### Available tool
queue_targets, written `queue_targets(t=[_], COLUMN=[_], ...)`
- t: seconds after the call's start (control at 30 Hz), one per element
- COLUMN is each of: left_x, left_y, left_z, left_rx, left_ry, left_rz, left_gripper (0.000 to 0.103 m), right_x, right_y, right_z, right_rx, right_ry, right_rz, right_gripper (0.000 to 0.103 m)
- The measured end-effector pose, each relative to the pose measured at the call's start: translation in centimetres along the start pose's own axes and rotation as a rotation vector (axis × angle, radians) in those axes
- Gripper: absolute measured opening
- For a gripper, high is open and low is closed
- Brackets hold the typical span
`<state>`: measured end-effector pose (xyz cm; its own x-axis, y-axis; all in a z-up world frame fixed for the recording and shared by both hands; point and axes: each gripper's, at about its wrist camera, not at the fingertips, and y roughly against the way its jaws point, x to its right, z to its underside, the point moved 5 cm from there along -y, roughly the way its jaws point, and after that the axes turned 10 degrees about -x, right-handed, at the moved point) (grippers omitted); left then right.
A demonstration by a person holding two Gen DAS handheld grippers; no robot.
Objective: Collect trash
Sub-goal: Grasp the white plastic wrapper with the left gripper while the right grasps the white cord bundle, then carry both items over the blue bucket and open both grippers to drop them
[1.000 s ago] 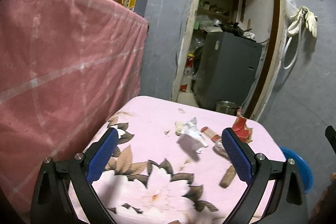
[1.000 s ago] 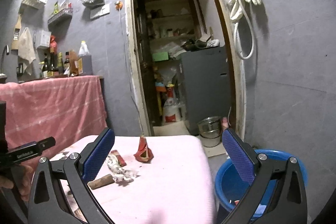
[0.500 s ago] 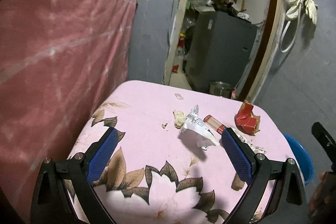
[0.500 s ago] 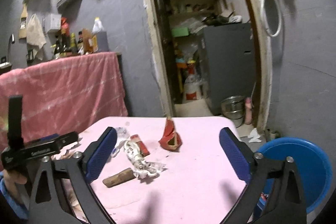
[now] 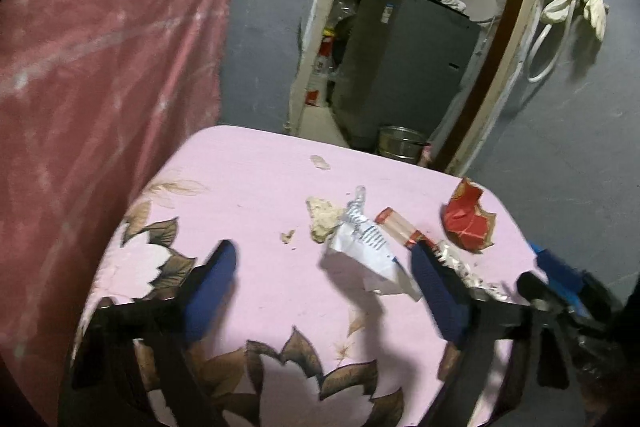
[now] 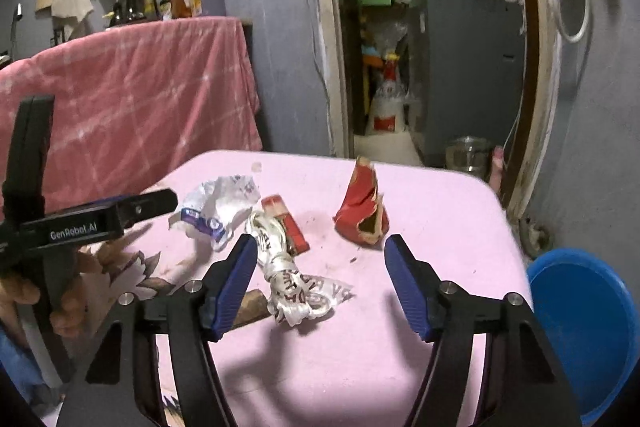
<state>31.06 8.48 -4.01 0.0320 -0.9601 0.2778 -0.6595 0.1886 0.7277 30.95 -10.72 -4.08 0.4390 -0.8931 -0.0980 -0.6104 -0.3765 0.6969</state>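
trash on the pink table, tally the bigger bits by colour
white crumpled wrappers: 2
red torn carton and red packet: 2
brown stick: 1
beige lump: 1
total: 6

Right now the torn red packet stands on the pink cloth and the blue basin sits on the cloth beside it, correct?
Not quite. The torn red packet does stand on the pink cloth, but the blue basin sits off the cloth, lower down past its edge, as the right wrist view shows.
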Motion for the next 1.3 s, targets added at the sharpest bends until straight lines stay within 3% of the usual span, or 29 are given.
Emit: queue_targets(t=[0.1,0.4,0.67,0.87,1.07,1.3], left_x=[-0.1,0.7,0.2,1.0,1.5,3.7], left_y=[-0.3,-2.0,-2.4,-2.3,-1.2,1.7], left_z=[-0.2,-0.6,-0.6,0.2,1.5,2.4], left_rx=[-0.006,-0.083,-0.115,-0.118,-0.070,0.055], left_ry=[0.021,0.016,0.039,0.008,-0.005,-0.065], left_rz=[0.036,0.102,0.085,0.049,0.019,0.001], left_gripper=[0.069,0.042,0.014,0.006,0.002,0.002], right_x=[0.2,-0.4,-1.3,-1.4,-1.2,-0.2], right_y=[-0.5,-2.4,-3.5,-3.3,-2.5,0.2], right_z=[0.2,0.4,0.9,1.2,1.5,1.0], right_rx=[-0.031,-0.105,-0.160,-0.155,-0.119,-0.002], right_ry=[-0.012,0.002,0.022,0.022,0.017,-0.030], right_rz=[-0.012,-0.037,-0.064,-0.078,-0.064,-0.070], right_gripper=[0.060,0.046,0.034,0.017,0.013,0.012])
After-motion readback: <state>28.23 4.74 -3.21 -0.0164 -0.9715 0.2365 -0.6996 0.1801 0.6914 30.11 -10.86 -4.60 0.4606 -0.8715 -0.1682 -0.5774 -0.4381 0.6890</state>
